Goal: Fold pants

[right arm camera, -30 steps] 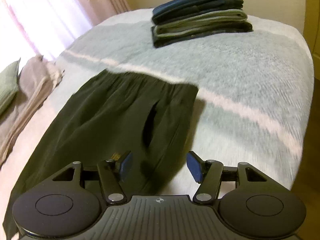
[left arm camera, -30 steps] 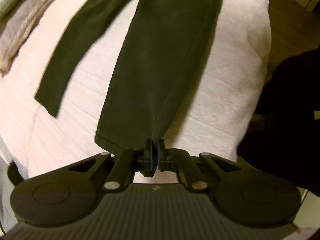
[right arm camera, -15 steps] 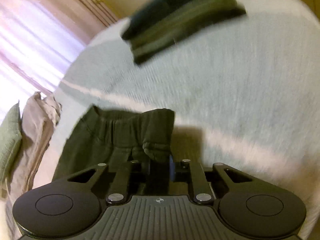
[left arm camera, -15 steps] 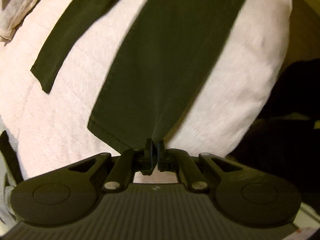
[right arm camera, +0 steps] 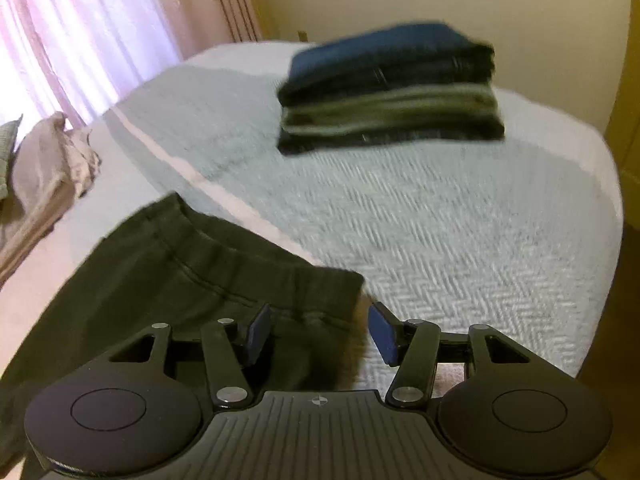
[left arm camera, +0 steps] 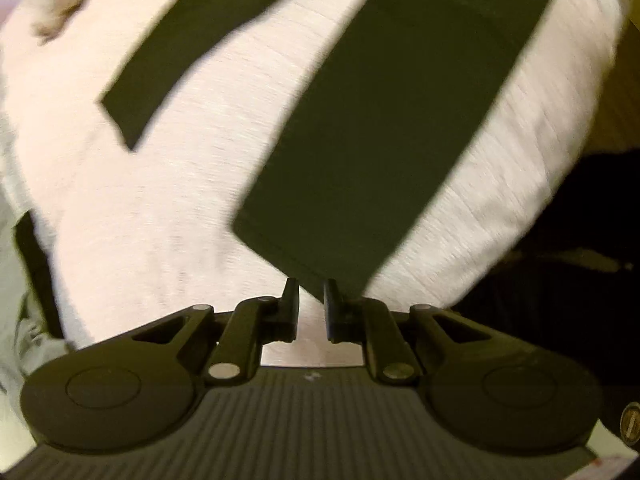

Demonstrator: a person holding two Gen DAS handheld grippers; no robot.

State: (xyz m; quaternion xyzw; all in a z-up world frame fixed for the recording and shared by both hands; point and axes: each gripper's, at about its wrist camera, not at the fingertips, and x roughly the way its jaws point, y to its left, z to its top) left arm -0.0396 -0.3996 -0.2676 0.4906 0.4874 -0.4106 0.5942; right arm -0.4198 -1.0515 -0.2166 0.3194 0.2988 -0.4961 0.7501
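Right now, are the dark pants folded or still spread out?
Spread. The dark pants lie flat on the bed with both legs apart; the waistband is laid out flat, unfolded.

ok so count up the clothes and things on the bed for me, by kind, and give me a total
Dark green pants laid flat: 1
Stack of folded clothes: 1; layers too blurred to count
Beige garment, crumpled: 1
Green cushion, only its edge in view: 1
Total: 4

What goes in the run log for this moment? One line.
left gripper: open, at leg hem | right gripper: open, at waistband | dark green fabric pants: flat on bed, unfolded
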